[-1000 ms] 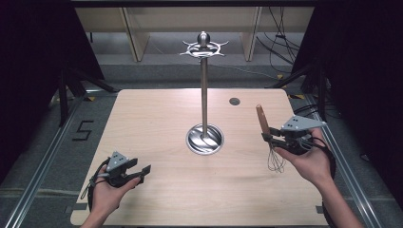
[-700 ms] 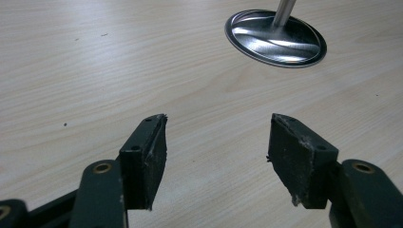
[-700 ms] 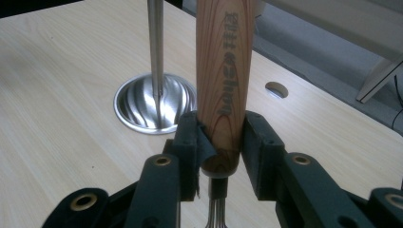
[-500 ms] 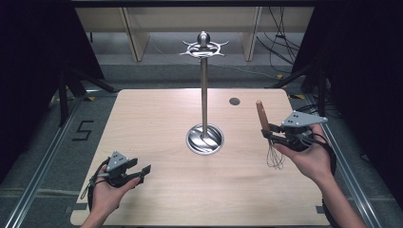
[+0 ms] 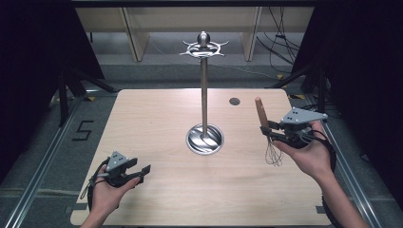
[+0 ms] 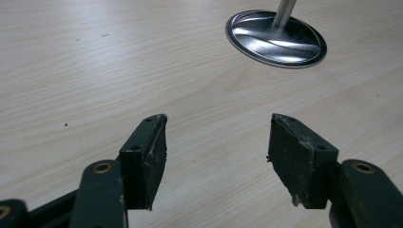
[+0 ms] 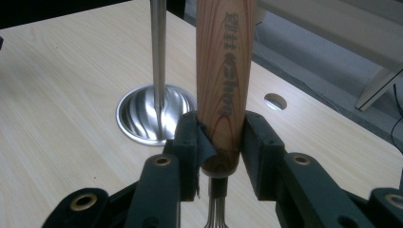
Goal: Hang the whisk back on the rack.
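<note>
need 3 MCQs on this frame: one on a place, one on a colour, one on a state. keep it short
1. Where does the stand's round base sit?
A. mid-table
B. at the table's near left corner
C. on the floor

2. What colour is the whisk's handle?
A. blue
B. reddish-brown wood
C. white

3. How are the right tongs?
A. open over bare table
B. lying flat on the table
C. shut on the whisk handle

Answers:
1 A: the high view shows the base in the middle of the table.
2 B: the right gripper view shows wood grain with printed lettering.
3 C: both pads press the handle's lower end, wires hanging below, while the left tongs stand open and hold nothing.
</note>
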Tool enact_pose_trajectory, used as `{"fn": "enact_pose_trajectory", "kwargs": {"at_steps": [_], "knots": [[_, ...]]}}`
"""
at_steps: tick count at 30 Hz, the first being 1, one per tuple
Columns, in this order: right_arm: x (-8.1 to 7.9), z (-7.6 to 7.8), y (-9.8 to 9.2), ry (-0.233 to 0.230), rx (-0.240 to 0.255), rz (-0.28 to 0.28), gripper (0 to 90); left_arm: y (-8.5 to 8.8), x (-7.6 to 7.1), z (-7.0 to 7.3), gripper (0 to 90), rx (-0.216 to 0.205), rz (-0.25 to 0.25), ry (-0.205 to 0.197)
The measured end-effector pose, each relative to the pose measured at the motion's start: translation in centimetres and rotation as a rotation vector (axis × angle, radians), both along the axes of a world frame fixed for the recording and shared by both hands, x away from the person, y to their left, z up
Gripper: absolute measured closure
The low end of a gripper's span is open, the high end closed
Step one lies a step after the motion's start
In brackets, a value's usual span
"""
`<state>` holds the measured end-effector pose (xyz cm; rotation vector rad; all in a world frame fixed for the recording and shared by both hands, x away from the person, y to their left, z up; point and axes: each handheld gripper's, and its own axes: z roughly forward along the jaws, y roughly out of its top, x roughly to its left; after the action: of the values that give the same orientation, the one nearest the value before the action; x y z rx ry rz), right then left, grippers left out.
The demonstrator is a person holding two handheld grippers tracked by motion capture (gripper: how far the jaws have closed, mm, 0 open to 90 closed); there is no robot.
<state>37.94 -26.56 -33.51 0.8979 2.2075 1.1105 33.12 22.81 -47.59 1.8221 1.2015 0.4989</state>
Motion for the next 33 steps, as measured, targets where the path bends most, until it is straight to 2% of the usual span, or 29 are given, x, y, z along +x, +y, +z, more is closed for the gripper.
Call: {"fn": "enact_pose_trajectory", "kwargs": {"at_steps": [2,3,4,7,8,9,13,14,15,16,19,20,22,23,24,25,26,27,28,31,32,33], "knots": [[0.0,0.0,0.2,-0.013,0.018,-0.006,69.9,-0.1,0.0,0.0,37.3,-0.008,0.005,0.001],[0.1,0.1,0.1,-0.021,0.01,-0.002,69.9,0.0,0.0,0.0,37.3,-0.004,-0.008,0.0],[0.2,0.3,0.0,-0.02,-0.007,0.009,69.9,0.0,0.1,0.0,37.3,-0.005,-0.007,0.0],[0.1,0.3,0.3,-0.01,0.012,-0.004,69.9,0.0,0.0,0.0,37.3,-0.011,0.001,0.002],[0.3,0.3,0.2,-0.04,0.003,0.002,69.9,0.0,0.1,0.0,37.3,-0.002,-0.005,0.001],[0.2,0.3,0.3,-0.02,0.012,0.004,69.9,0.0,0.0,0.0,37.3,-0.005,0.001,0.0],[0.2,0.4,0.5,-0.013,0.014,0.009,69.9,0.0,0.1,-0.1,37.3,-0.009,-0.003,0.002],[0.2,0.5,0.4,-0.013,0.001,0.01,69.9,0.0,0.1,0.0,37.3,-0.006,-0.005,0.0],[0.1,0.5,0.5,0.002,0.01,0.005,69.9,0.0,0.1,0.0,37.3,-0.006,-0.007,-0.001],[0.2,0.6,0.5,-0.009,0.003,0.008,69.9,0.0,0.1,0.0,37.3,-0.006,-0.003,-0.002],[0.3,0.7,0.5,-0.004,0.0,0.024,69.9,0.0,0.1,-0.1,37.2,-0.008,-0.001,0.001],[0.3,0.7,0.6,-0.028,0.009,0.007,69.9,0.0,0.1,-0.1,37.3,-0.008,-0.001,0.001],[0.2,0.7,0.8,0.0,0.026,-0.004,69.9,-0.1,0.1,-0.1,37.3,-0.009,-0.001,0.001],[0.4,1.0,0.5,-0.019,-0.005,0.019,69.9,-0.1,0.1,-0.1,37.3,-0.01,0.0,0.001],[0.4,1.1,0.6,-0.014,-0.003,0.018,69.9,-0.1,0.1,-0.1,37.3,-0.009,0.0,0.002],[0.5,1.0,0.7,-0.035,0.003,0.019,69.9,-0.1,0.1,-0.1,37.3,-0.01,0.0,0.002],[0.4,1.2,0.7,-0.001,0.009,0.018,69.9,-0.1,0.1,-0.1,37.2,-0.01,-0.001,0.002],[0.6,1.3,0.6,-0.027,-0.006,0.024,69.9,-0.1,0.1,-0.1,37.3,-0.01,0.0,0.002],[0.6,1.4,0.7,-0.042,-0.001,0.018,69.9,-0.1,0.1,-0.1,37.3,-0.01,0.0,0.002],[0.7,1.6,0.9,-0.011,0.013,0.028,69.9,0.0,0.1,-0.1,37.3,-0.01,0.0,0.0],[0.7,1.7,0.8,-0.033,0.004,0.026,69.9,0.0,0.1,-0.1,37.3,-0.01,0.001,-0.001],[0.8,1.8,0.9,-0.023,0.001,0.032,69.9,0.0,0.1,-0.1,37.3,-0.01,0.001,-0.001]]}}
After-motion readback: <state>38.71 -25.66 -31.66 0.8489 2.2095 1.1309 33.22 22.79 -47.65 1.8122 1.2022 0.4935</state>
